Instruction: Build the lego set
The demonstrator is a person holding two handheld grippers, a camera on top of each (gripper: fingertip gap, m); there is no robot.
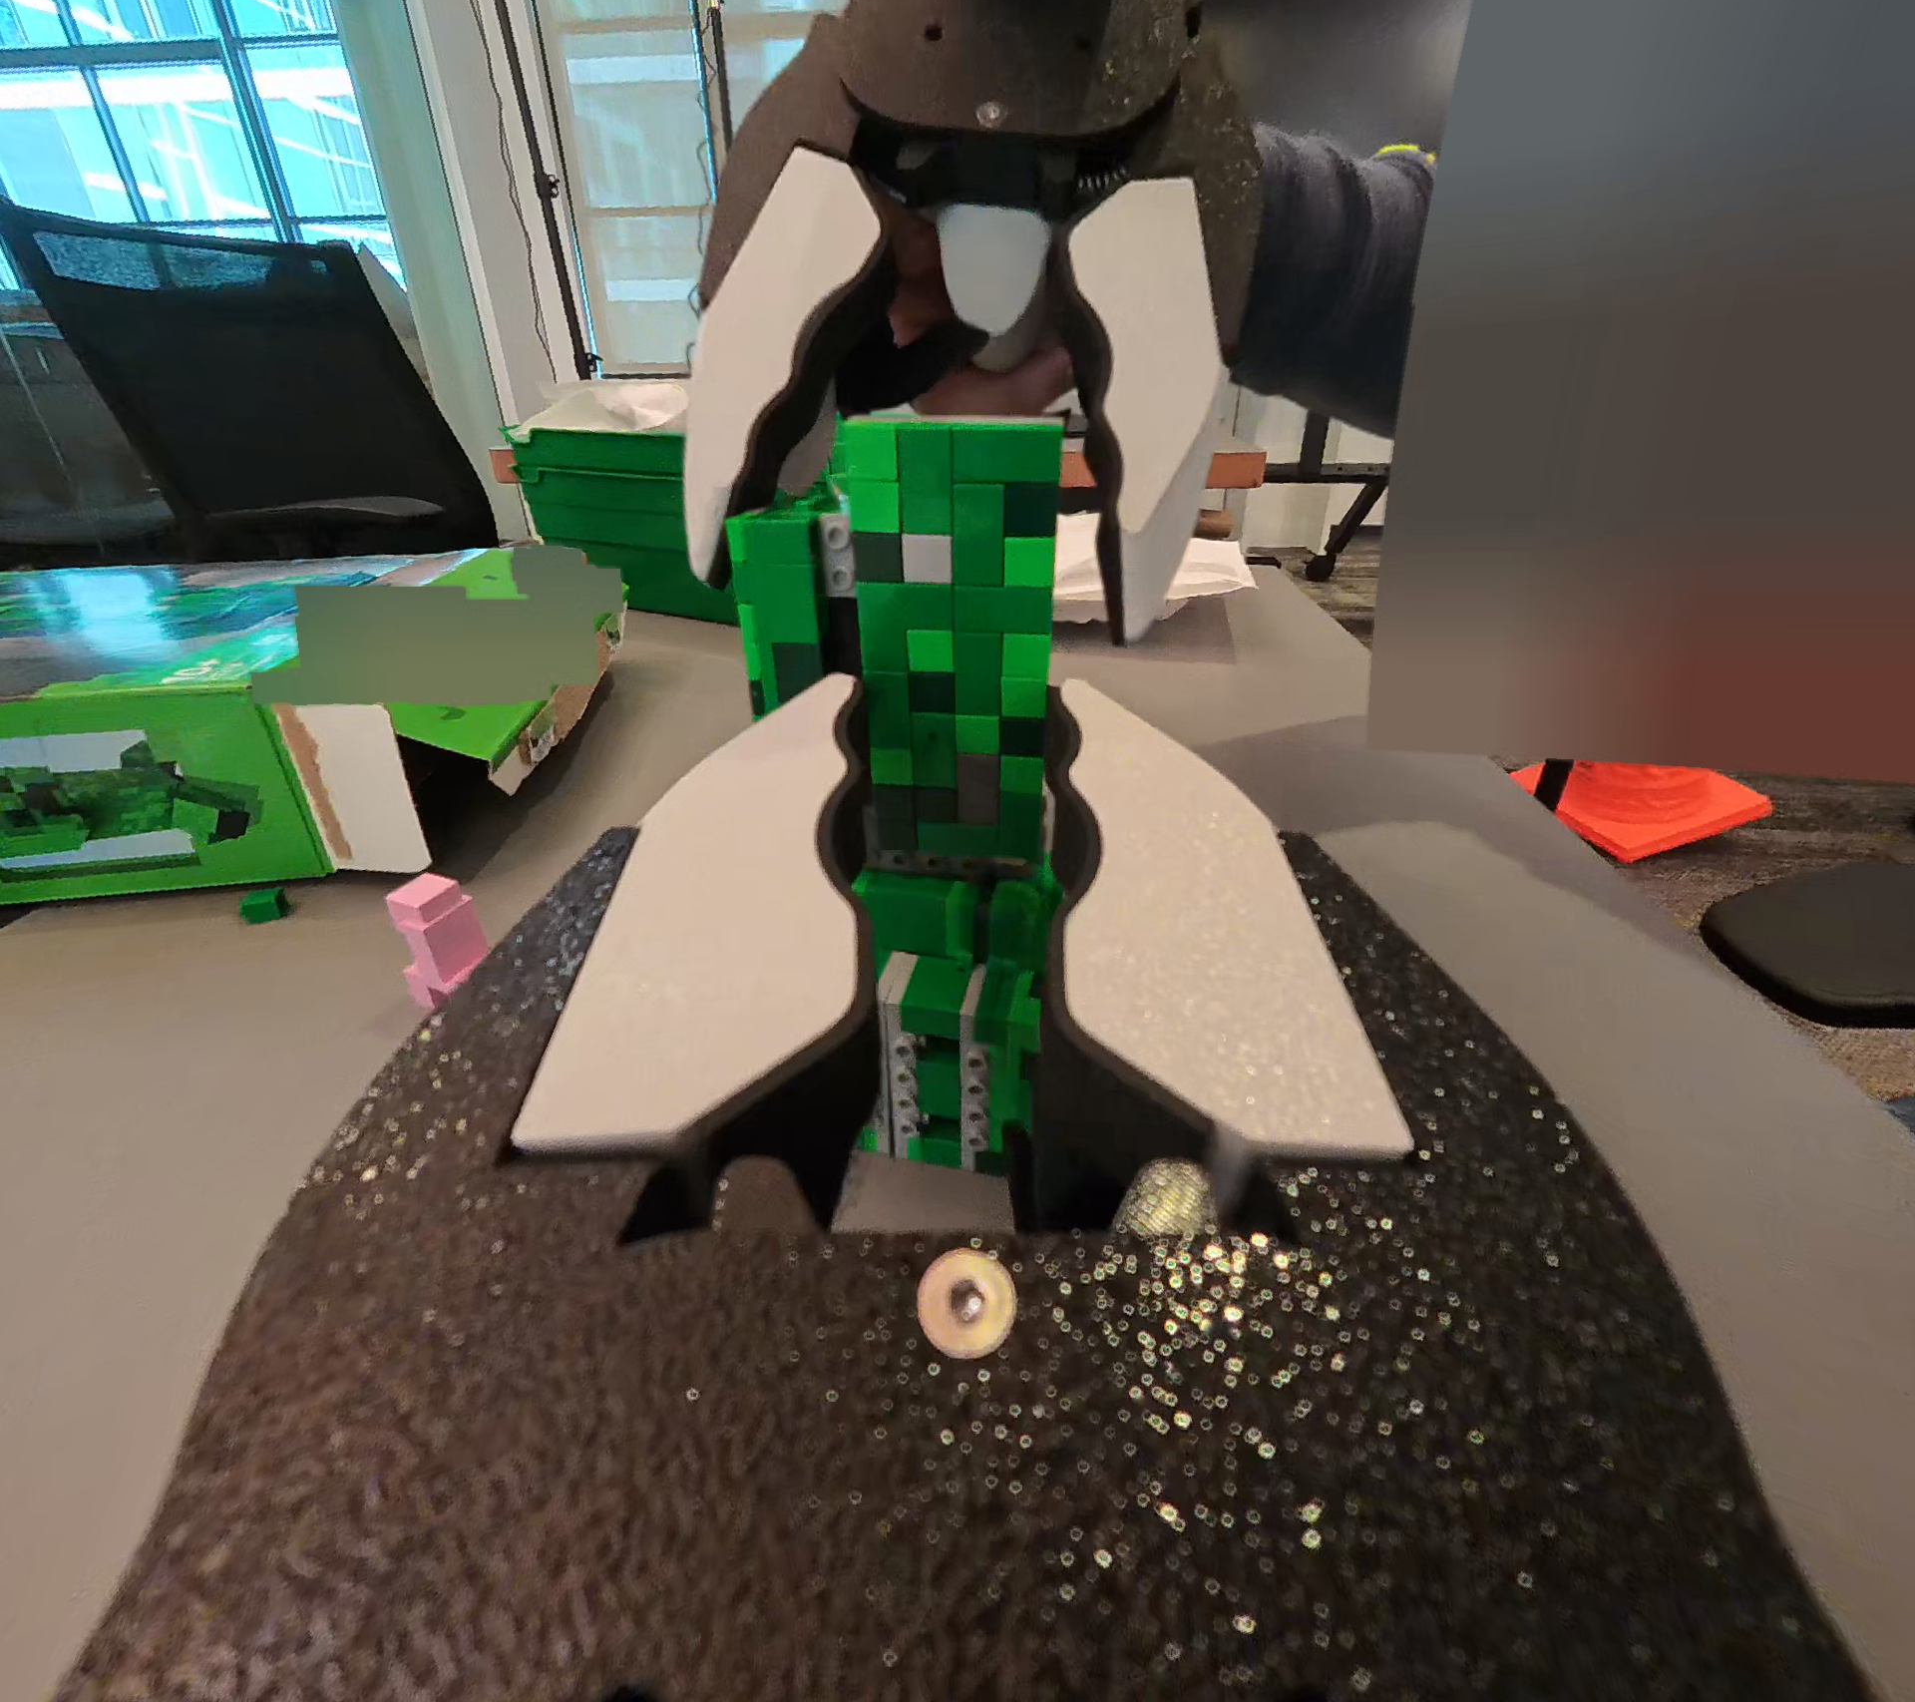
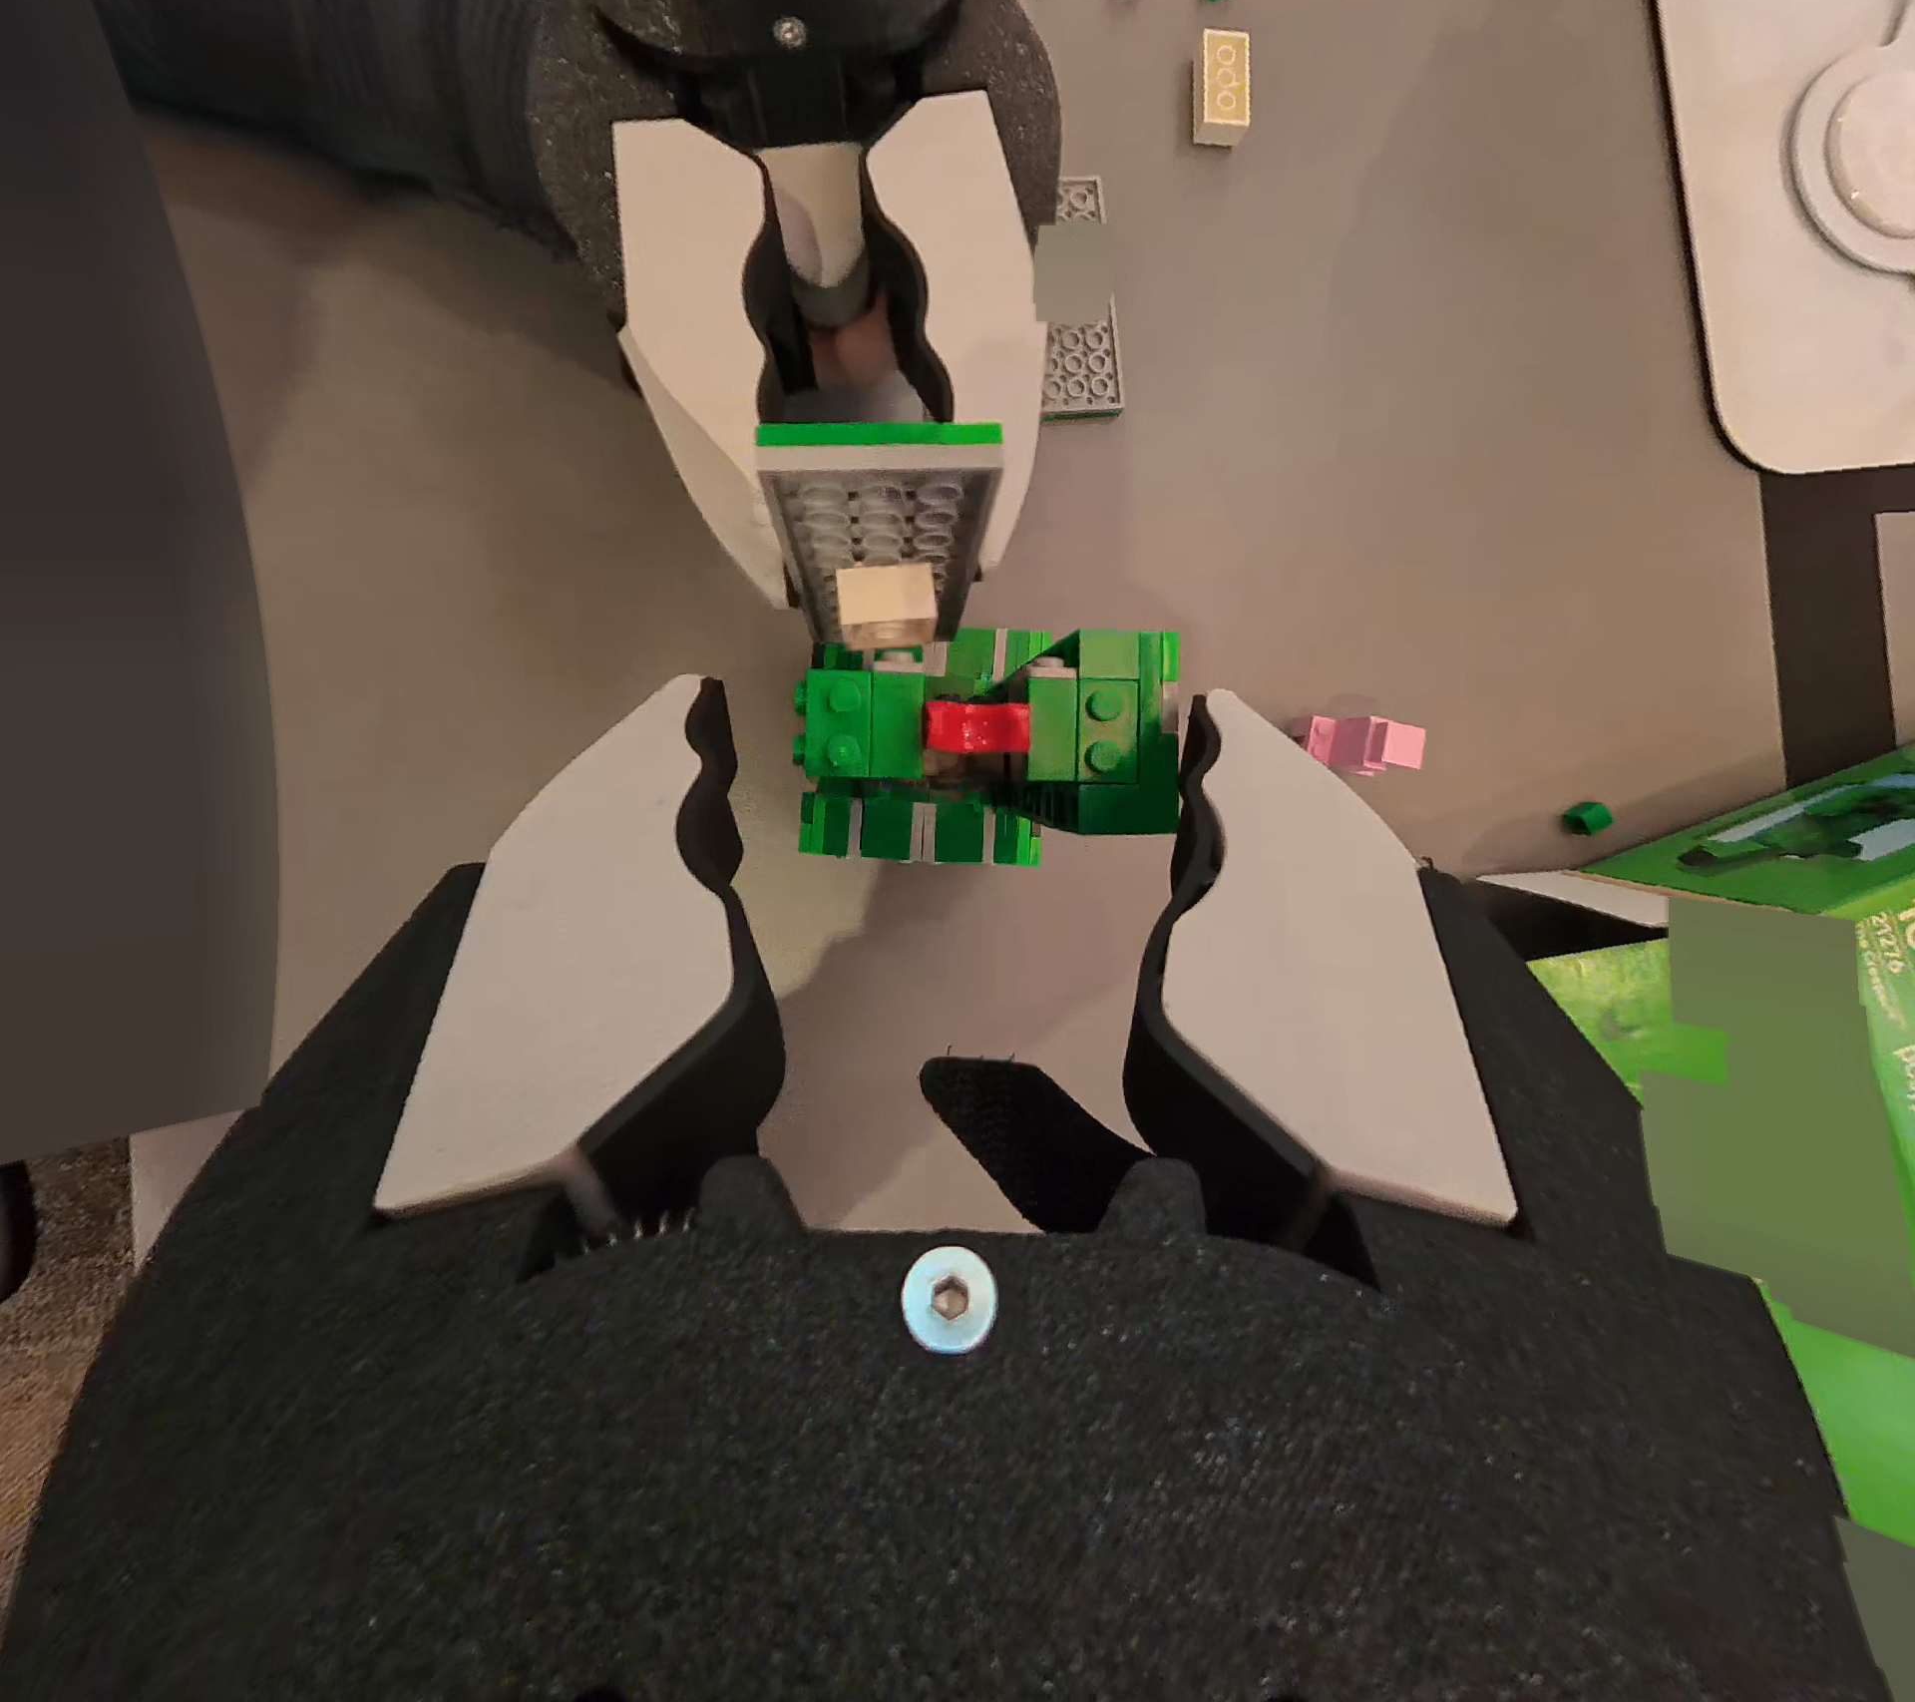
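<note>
Right wrist view, table (image 2: pixel 415 512): grey top. We look straight down on it, and it carries everything listed below.
Box (image 1: pixel 155 771): green carton with its flap torn open, lying at 9 o'clock of the build in the left wrist view.
Green brick body (image 2: pixel 860 719): stands on the table between the fingers of the right gripper (image 2: pixel 955 699), dead ahead at 12 o'clock from its palm. As we see it from above, its long side runs 9 to 3 o'clock, across the gap.
Right gripper, state: jaws spread wide. We see table between the 9 o'clock pad and the body; the 3 o'clock pad is just beside the body. Nothing is held.
Green panel (image 1: pixel 953 616): tall mosaic slab on a grey backing plate, upright, long axis 12 to 6 o'clock, touching the body's 12 o'clock side.
Left gripper (image 1: pixel 959 699), state: clamped on the panel's two long edges, coming in from 12 o'clock opposite the right gripper.
Red piece (image 2: pixel 974 728): sits at the centre of the body's top.
Tan brick (image 2: pixel 886 600): fixed to the panel's grey underside.
Pink figure (image 2: pixel 1358 740): loose on the table at 3 o'clock, outside the right finger.
</note>
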